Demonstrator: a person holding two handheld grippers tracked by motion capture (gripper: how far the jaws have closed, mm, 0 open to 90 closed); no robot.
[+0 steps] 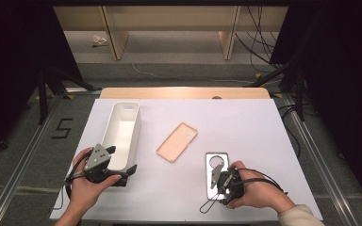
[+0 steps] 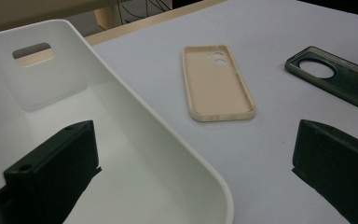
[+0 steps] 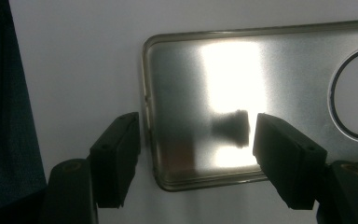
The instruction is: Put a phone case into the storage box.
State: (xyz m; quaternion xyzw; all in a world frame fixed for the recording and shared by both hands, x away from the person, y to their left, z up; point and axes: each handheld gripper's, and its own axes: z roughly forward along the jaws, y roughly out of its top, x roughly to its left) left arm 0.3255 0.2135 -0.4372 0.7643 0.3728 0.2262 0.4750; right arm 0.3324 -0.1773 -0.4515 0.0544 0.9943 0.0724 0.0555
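A white oblong bin (image 1: 137,127) stands at the left of the white-covered table. My left gripper (image 1: 120,160) is open at the bin's near end. In the left gripper view (image 2: 191,172) one jaw is inside the bin (image 2: 135,98) and the other outside, with the wall between them. A beige phone case (image 1: 176,142) (image 2: 216,84) lies inside-up mid-table. A dark translucent phone case (image 1: 215,162) (image 2: 340,77) lies to its right. My right gripper (image 1: 217,176) (image 3: 198,154) is open over the short near edge of that case (image 3: 261,74), one jaw outside it and one above it.
The white sheet (image 1: 245,127) covers the table, and a wooden strip (image 1: 184,92) shows at the far edge. The right gripper's cable (image 1: 207,205) loops near the front edge. Beyond the table are stand legs and floor cables (image 1: 259,47).
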